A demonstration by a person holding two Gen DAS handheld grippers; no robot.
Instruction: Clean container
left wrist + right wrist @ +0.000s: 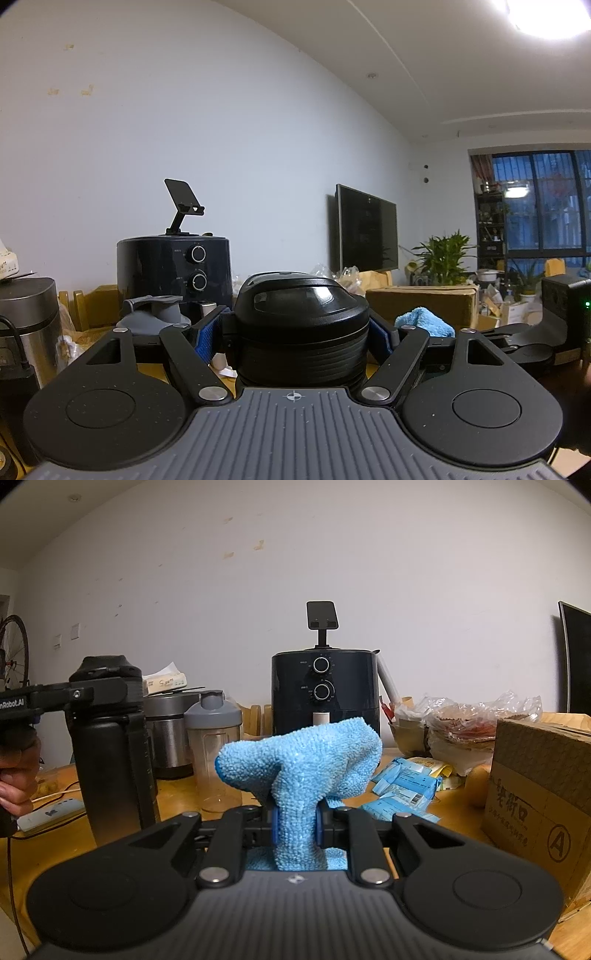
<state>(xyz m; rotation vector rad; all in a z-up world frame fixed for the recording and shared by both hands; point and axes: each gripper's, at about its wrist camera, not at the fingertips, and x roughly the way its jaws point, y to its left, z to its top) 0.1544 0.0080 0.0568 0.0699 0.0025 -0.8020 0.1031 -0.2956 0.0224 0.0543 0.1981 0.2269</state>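
The black bottle (110, 746) stands upright on the wooden surface (177, 794), and my left tongs (295, 332) are squeezed on it just under its lid (301, 295). My right tongs (295, 827) are pressed tight on the blue cloth (301, 764), which puffs up above them. The cloth is near the bottle but not touching it yet.

Here is what I think could go wrong. The bottle is tall and I hold it up high, so a hard rub with the cloth could tip it or turn it in my grip. If it slips, it may knock the clear shaker cup (214, 746) just beside it, or the steel pot (170, 734) behind. There is a power strip (51, 812) with a cord lying near the bottle's foot, so any spill there would be bad. The cloth is only pinched in the middle, so it could pull loose when I rub. The little packets (402, 786) and the cardboard box (539, 805) on my right are close, and a wide swing could bump them
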